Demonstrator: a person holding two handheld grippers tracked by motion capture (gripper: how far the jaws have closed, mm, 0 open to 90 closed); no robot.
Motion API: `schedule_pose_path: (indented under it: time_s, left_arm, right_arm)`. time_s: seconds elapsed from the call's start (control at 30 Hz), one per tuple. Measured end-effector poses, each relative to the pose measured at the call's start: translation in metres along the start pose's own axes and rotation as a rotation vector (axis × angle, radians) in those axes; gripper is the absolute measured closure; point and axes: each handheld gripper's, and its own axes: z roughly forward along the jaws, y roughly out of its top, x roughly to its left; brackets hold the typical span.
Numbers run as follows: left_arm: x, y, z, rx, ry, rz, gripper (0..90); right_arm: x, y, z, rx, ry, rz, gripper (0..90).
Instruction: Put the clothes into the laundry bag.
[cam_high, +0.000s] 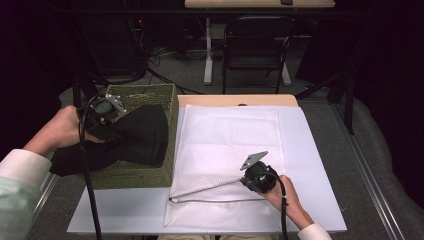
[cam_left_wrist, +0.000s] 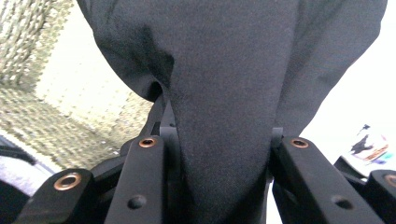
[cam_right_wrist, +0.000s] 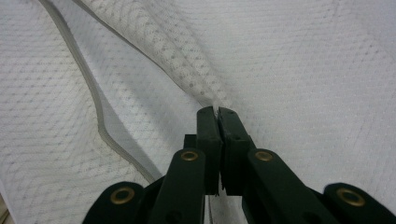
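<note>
Black cloth over the woven basket sits clamped in the left gripper; beside the basket, the right gripper pinches the white mesh bag.

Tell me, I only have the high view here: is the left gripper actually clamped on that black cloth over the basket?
Observer: Yes. In the left gripper view the black cloth is bunched between both jaws of the left gripper.
Operator: And the right one, is it holding the mesh bag?
Observer: The right gripper is shut on a fold of the white mesh bag, pinched at the tips.
Operator: Where's the bag's zipper?
Observer: In the right gripper view the zipper edge curves away to the left of the jaws, lying open.
</note>
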Motion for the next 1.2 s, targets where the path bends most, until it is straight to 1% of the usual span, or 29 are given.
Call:
schedule_pose_path:
  time_s: [0.03, 0.1, 0.13, 0.2, 0.33, 0.37, 0.43, 0.47, 0.5, 0.6, 0.7, 0.83, 0.9, 1.07, 1.2]
  left_arm:
    - [-0.002, 0.000, -0.001, -0.003, -0.005, -0.009, 66.0]
    - [-0.007, 0.002, -0.001, 0.000, -0.017, -0.025, 66.0]
    - [-0.009, 0.003, -0.001, -0.004, -0.022, -0.029, 66.0]
    - [-0.013, 0.005, -0.002, -0.010, -0.029, -0.027, 66.0]
    - [-0.021, 0.008, -0.001, -0.031, -0.074, -0.028, 65.9]
    - [-0.024, 0.009, -0.001, -0.034, -0.080, -0.021, 65.9]
    - [-0.029, 0.011, 0.001, -0.031, -0.092, -0.018, 65.9]
    - [-0.031, 0.012, 0.002, -0.032, -0.101, -0.010, 65.9]
    - [-0.034, 0.012, 0.003, -0.032, -0.108, -0.010, 65.9]
    - [-0.040, 0.014, 0.006, -0.033, -0.141, -0.020, 65.9]
    - [-0.045, 0.015, 0.011, -0.031, -0.161, -0.016, 65.9]
    - [-0.053, 0.016, 0.016, -0.033, -0.185, -0.001, 65.9]
    - [-0.058, 0.017, 0.017, -0.029, -0.195, 0.009, 65.9]
    - [-0.068, 0.019, 0.018, -0.030, -0.216, 0.026, 65.9]
    - [-0.075, 0.021, 0.023, -0.036, -0.244, 0.024, 65.9]
  right_arm:
    - [0.001, 0.000, 0.000, 0.002, 0.003, 0.013, 88.7]
    - [-0.001, 0.000, 0.000, -0.006, -0.002, -0.011, 88.8]
    - [0.000, 0.001, 0.000, -0.003, -0.003, -0.008, 88.8]
    - [0.000, 0.001, 0.000, -0.005, -0.006, -0.005, 88.8]
    - [0.000, 0.002, -0.001, -0.008, -0.011, -0.003, 88.8]
    - [0.001, 0.002, -0.001, -0.008, -0.015, 0.012, 88.8]
    - [0.000, 0.003, -0.001, -0.006, -0.019, 0.009, 88.8]
    - [0.001, 0.003, -0.001, -0.006, -0.019, 0.026, 88.8]
    - [0.000, 0.003, -0.001, -0.011, -0.024, 0.001, 88.8]
    - [0.001, 0.004, -0.001, -0.009, -0.027, 0.010, 88.8]
    - [0.001, 0.005, -0.001, -0.015, -0.032, 0.010, 88.8]
    - [0.001, 0.006, -0.003, -0.017, -0.036, 0.024, 88.8]
    - [-0.001, 0.006, -0.003, -0.019, -0.040, 0.017, 88.8]
    - [-0.001, 0.008, -0.005, -0.023, -0.052, 0.025, 88.8]
    - [-0.001, 0.009, -0.006, -0.025, -0.062, 0.030, 88.9]
